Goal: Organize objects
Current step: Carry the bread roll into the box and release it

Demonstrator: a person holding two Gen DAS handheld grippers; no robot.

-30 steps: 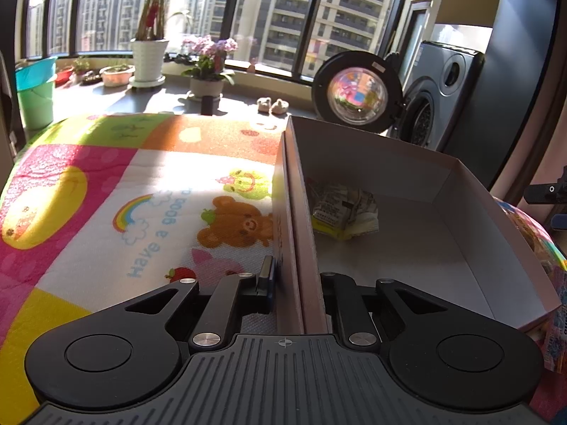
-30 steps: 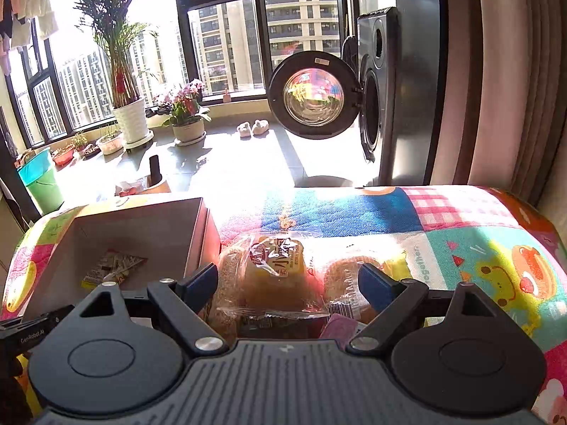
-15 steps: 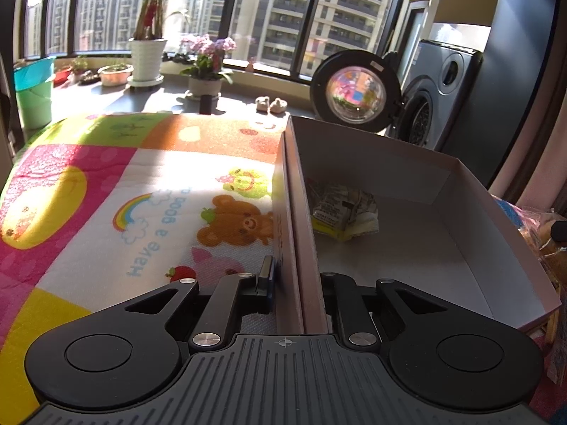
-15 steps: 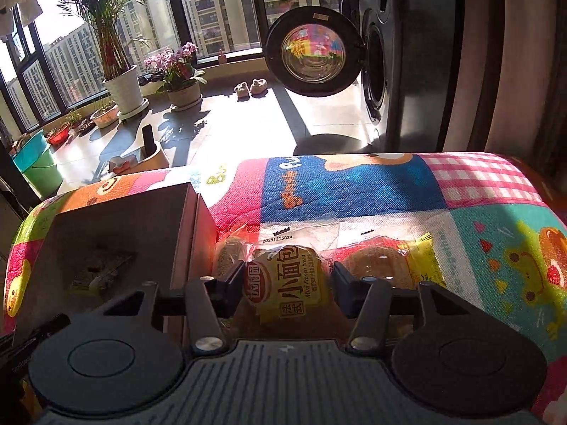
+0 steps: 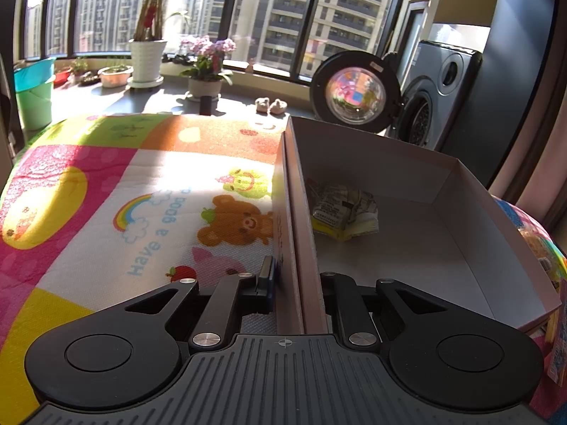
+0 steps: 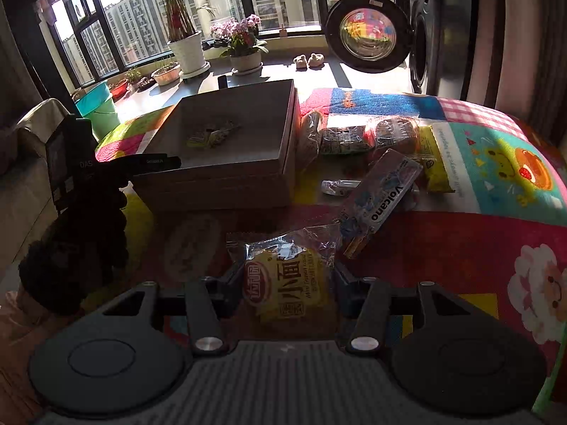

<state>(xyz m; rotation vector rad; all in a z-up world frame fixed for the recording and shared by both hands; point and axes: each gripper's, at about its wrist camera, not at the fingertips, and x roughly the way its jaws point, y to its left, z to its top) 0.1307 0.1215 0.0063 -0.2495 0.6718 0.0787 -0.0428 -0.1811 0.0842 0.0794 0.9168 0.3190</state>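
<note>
Nearest in the right wrist view, the right tool (image 6: 287, 283) is clamped on a yellow bread packet (image 6: 288, 283), its pads pressing the wrapper from both sides, with the packet lifted clear of the colourful play mat (image 6: 460, 241). The jaws have just been closing, and the packet sits between them. It looks light and soft: a small bun in slick, crinkly film, so it will squash if pinched hard and may slide if held only by the loose wrapper. The grip across the body of the bun, below the sealed top flap, seems the safer hold.

Just beyond lies a Volcano box (image 6: 381, 202), tilted against other things, stiff and easy to take by its long sides. Past it sits a cluster of more wrapped buns (image 6: 354, 134) just beside the right wall of the cardboard box (image 6: 219, 180).

In the left wrist view, the left tool (image 5: 296, 283) is closed on the near-left wall of the cardboard box, one finger outside and one inside, steadying it. The wall is thin card and will flex if pulled.

Inside the box lies one crumpled snack wrapper (image 5: 342, 209) near the left wall; the rest of the floor is bare, so there is plenty of room to set the packet down. The walls stand fairly high, so the packet probably needs lifting over the rim. The left tool and the dark glove holding it (image 6: 81, 219) occupy the near-left corner; coming in from the right side looks freest.
</note>
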